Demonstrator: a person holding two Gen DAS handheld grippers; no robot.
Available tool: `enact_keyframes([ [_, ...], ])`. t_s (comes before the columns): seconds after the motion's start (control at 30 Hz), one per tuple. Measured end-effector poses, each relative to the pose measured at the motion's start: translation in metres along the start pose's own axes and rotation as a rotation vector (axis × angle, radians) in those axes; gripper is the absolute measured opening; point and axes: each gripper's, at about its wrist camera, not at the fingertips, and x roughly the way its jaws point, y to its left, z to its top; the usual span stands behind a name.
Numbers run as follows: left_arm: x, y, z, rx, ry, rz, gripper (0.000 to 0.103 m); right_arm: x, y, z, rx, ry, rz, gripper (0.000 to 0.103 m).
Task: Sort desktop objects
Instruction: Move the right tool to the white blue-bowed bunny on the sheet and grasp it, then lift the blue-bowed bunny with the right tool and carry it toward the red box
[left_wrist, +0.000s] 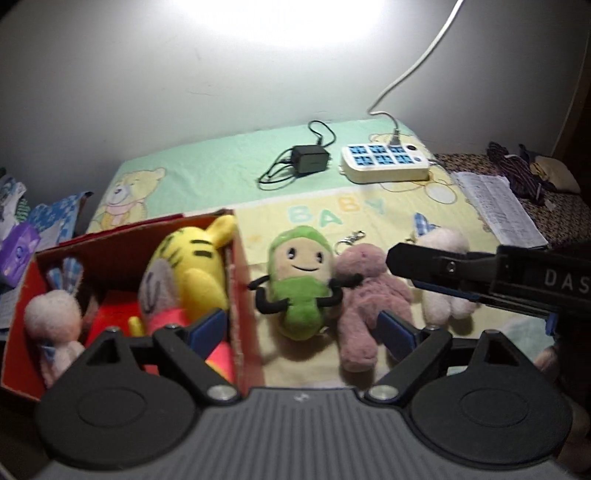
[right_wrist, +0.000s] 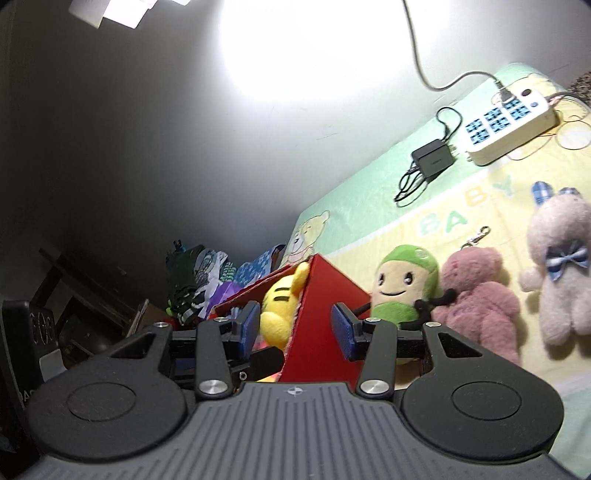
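Both grippers' fingers (left_wrist: 397, 334) gape empty (red box (left_wrist: 243, 295) wall between), green plush (left_wrist: 301, 284) beyond

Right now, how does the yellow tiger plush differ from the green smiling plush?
The yellow tiger plush sits inside the red box, leaning on its wall; the green smiling plush lies on the blanket just outside it. The tiger has black stripes; the green one has thin black arms and a smiling face. Both are small soft toys.
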Motion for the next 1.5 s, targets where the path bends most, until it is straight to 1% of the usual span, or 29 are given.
enact_keyframes([
  [0.23,0.031,-0.048,0.006,0.059,0.01,-0.149,0.091,-0.029,-0.058,0.011,0.124,-0.046,-0.109,0.048],
  [0.4,0.063,-0.072,0.009,0.045,0.034,-0.288,0.092,-0.046,-0.086,0.018,0.166,-0.08,-0.18,0.048],
  [0.5,0.079,-0.085,0.011,0.048,0.006,-0.32,0.093,-0.052,-0.102,0.023,0.177,-0.092,-0.228,0.048],
  [0.57,0.088,-0.091,0.012,0.046,-0.01,-0.366,0.101,-0.054,-0.113,0.025,0.192,-0.096,-0.253,0.048],
  [0.63,0.099,-0.097,0.014,0.046,-0.003,-0.397,0.101,-0.057,-0.123,0.026,0.202,-0.1,-0.278,0.049],
  [0.7,0.112,-0.102,0.015,0.053,0.004,-0.404,0.101,-0.056,-0.133,0.029,0.213,-0.098,-0.298,0.05],
  [0.77,0.12,-0.105,0.016,0.055,-0.001,-0.424,0.101,-0.054,-0.141,0.032,0.213,-0.095,-0.31,0.058],
  [0.9,0.141,-0.108,0.017,0.061,0.027,-0.458,0.101,-0.05,-0.152,0.037,0.199,-0.095,-0.322,0.06],
  [0.97,0.15,-0.11,0.017,0.066,0.038,-0.449,0.101,-0.046,-0.155,0.04,0.185,-0.086,-0.318,0.06],
  [1.03,0.159,-0.114,0.017,0.08,0.036,-0.424,0.101,-0.039,-0.158,0.043,0.173,-0.067,-0.322,0.06],
  [1.1,0.167,-0.116,0.017,0.089,0.051,-0.424,0.101,-0.032,-0.164,0.045,0.181,-0.057,-0.323,0.06],
  [1.23,0.182,-0.117,0.019,0.078,0.078,-0.422,0.1,-0.021,-0.172,0.049,0.174,-0.034,-0.335,0.06],
  [1.3,0.19,-0.115,0.02,0.059,0.089,-0.416,0.1,-0.017,-0.174,0.051,0.166,-0.022,-0.326,0.061],
  [1.4,0.196,-0.112,0.022,0.045,0.096,-0.408,0.096,-0.007,-0.175,0.054,0.15,-0.001,-0.315,0.065],
  [1.47,0.197,-0.114,0.023,0.056,0.091,-0.398,0.09,-0.002,-0.177,0.055,0.148,0.009,-0.304,0.066],
  [1.5,0.197,-0.115,0.024,0.066,0.087,-0.394,0.089,0.001,-0.177,0.056,0.148,0.015,-0.295,0.066],
])
